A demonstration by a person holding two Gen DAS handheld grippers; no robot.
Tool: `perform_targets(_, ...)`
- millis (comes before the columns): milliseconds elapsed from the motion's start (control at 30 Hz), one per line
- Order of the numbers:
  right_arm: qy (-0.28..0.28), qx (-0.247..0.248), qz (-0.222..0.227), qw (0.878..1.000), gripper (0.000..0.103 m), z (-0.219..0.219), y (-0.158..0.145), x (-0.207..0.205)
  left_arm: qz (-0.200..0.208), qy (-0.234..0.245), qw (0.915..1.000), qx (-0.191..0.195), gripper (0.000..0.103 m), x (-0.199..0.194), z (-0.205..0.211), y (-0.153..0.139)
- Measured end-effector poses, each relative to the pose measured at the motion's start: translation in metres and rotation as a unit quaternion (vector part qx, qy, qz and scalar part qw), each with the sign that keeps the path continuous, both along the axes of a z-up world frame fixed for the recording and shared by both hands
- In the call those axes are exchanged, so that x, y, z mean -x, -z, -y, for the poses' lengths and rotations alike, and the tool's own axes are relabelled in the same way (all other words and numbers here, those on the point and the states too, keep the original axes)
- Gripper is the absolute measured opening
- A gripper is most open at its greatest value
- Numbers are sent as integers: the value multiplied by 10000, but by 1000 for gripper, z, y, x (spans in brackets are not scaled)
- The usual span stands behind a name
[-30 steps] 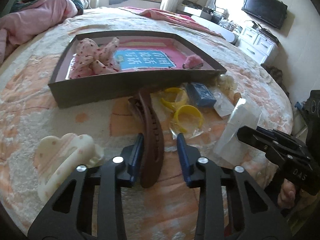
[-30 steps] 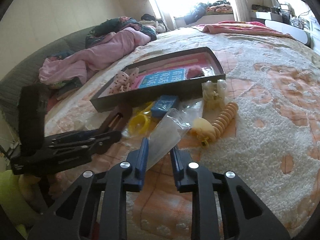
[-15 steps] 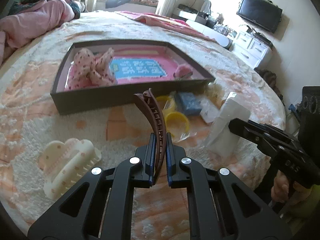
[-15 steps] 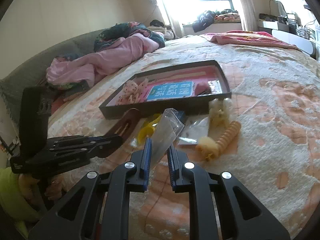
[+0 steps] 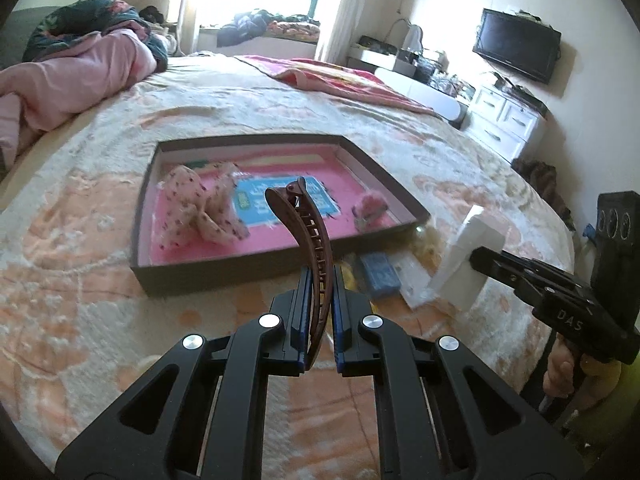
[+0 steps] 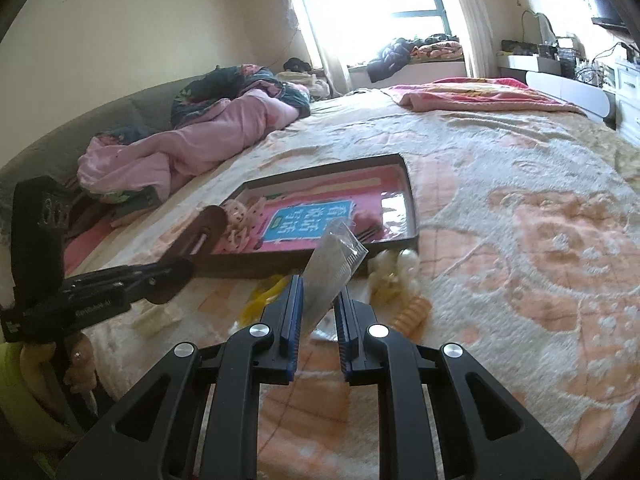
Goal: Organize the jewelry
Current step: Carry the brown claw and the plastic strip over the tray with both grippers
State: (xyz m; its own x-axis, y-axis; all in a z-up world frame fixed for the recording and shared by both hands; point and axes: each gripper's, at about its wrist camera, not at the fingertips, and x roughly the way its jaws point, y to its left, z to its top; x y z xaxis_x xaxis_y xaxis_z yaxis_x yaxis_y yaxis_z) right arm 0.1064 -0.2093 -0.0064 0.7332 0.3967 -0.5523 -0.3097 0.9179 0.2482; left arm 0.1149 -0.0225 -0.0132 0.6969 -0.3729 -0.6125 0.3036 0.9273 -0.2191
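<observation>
The left gripper (image 5: 318, 304) is clamped narrow on the lower end of a brown clip (image 5: 310, 248), which stands up out of the pads, raised above the bed just this side of the tray (image 5: 224, 276). The clip's long axis runs up and away from the gripper; it curves like a banana, teeth toward the right, and its hinged tip hangs over the tray's near wall. It looks like stiff, light plastic with a glossy, likely slippery skin. Held by one end it could swivel, so a hold nearer its middle, across the flat sides, would probably be steadier.

The right gripper (image 6: 316, 300) pinches a clear bag (image 6: 334, 264) at its lower edge, also just short of the tray. The bag is thin, limp film, nearly weightless; it stands tilted up and to the right, its top corner against the tray's front wall in view.

Beside the tray's near wall lie yellow bands (image 6: 262, 300), a blue box (image 5: 378, 274), and a cream clip (image 6: 394, 268).

Inside the tray are a spotted cloth (image 5: 196, 212), a blue card (image 5: 280, 202) and a pink piece (image 5: 370, 206).
</observation>
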Motion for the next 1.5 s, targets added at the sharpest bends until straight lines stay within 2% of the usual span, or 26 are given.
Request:
perform_targets(767,-74,162,283,9994,15,-23,-21,-70,49,-951,9955,13,4,-37,-67,-4)
perform_targets(1300,-92,275,243,9993,15,-43,-18,-117,-41,-986,9951,-56,4,-59,-62,3)
perform_targets(1500,-82,350,97,9993,15,-44,-11,-133,-69,-901,9959,-83,4,-65,-53,4)
